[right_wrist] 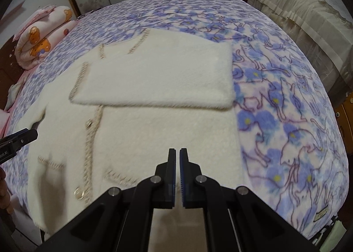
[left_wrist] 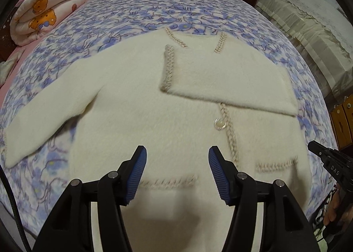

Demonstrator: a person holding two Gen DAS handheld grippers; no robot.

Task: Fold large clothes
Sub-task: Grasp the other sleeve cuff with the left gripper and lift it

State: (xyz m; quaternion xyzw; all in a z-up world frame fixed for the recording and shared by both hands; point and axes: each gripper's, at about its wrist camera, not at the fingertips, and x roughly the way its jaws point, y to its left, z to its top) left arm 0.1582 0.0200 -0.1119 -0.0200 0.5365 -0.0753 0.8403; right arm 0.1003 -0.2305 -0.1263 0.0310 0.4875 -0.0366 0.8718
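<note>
A cream fluffy cardigan [left_wrist: 136, 102] with braided beige trim and a round button [left_wrist: 220, 123] lies flat, front up, on the bed. One sleeve [left_wrist: 222, 77] is folded across the chest; the same sleeve [right_wrist: 158, 75] shows in the right wrist view. The other sleeve [left_wrist: 44, 119] stretches out to the left. My left gripper [left_wrist: 177, 151] hovers open over the lower front, and there is nothing between its blue pads. My right gripper [right_wrist: 177, 152] is shut and empty above the hem area of the cardigan [right_wrist: 154, 137]. Each gripper's tip shows at the edge of the other's view.
A blue-and-pink cat-print blanket [right_wrist: 286, 119] covers the bed. A rolled quilt with bear print [left_wrist: 46, 9] sits at the far left corner. Furniture under a cream lace cover [left_wrist: 308, 27] stands along the right side. Wardrobe panels and a wooden door stand beyond the bed.
</note>
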